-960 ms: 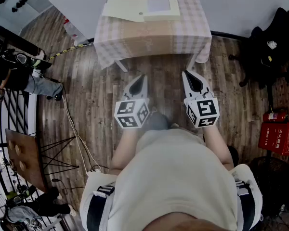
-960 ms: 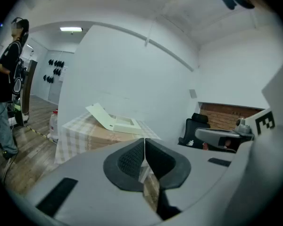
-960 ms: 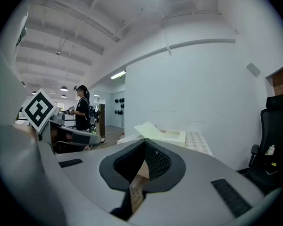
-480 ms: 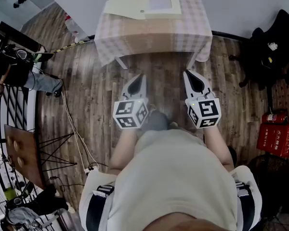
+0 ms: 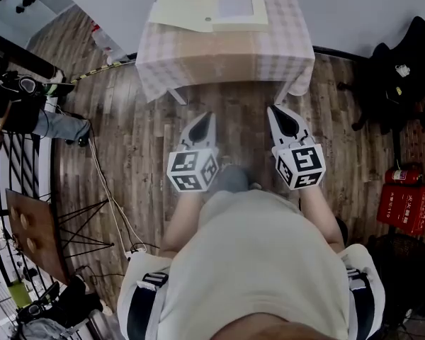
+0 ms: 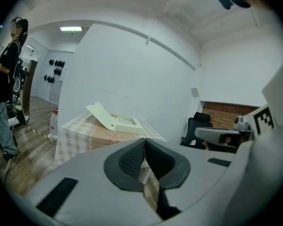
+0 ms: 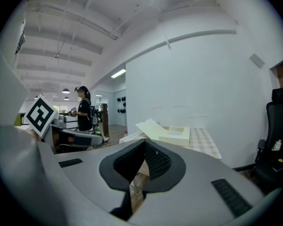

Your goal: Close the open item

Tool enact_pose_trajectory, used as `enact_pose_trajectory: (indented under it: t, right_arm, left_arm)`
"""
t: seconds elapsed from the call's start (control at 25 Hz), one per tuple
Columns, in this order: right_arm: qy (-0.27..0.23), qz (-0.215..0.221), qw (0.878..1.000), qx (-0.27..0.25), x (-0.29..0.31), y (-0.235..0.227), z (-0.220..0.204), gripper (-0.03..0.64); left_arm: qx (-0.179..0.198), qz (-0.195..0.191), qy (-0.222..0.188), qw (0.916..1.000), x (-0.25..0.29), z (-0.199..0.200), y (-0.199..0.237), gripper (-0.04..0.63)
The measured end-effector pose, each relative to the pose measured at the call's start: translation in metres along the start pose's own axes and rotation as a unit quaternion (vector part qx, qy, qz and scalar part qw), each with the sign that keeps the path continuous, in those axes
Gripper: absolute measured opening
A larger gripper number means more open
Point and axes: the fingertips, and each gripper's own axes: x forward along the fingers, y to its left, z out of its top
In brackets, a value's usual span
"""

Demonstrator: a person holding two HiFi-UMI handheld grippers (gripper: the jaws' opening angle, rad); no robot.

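Head view: cream box (image 5: 239, 9) sits open, lid swung out leftward (left gripper (image 5: 204, 117), right gripper (image 5: 277, 111) jaws pressed together).

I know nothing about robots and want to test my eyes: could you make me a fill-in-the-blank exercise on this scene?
The flat cream cardboard box on the checked-cloth table has its lid ____. The left gripper and right gripper both have their jaws ____. Both hang over the ____ plank floor, short of the table.
Missing words: open; shut; wooden.
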Motion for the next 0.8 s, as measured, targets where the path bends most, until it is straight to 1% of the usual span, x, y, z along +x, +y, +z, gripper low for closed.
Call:
enact_pose_trajectory:
  t: [0.2,0.48,0.8]
  right_arm:
    - [0.004,0.000,1.000,0.004,0.030,-0.012,0.003,0.000]
    - [0.012,0.005,1.000,0.007,0.085,-0.024,0.013,0.000]
    - [0.006,0.000,1.000,0.013,0.136,-0.029,0.030,0.000]
  left_arm:
    - [0.002,-0.008,0.007,0.9999,0.028,0.007,0.012,0.006]
    - [0.007,-0.012,0.008,0.9999,0.071,0.029,0.039,0.006]
    - [0.014,-0.022,0.016,0.9995,0.107,0.050,0.075,0.008]
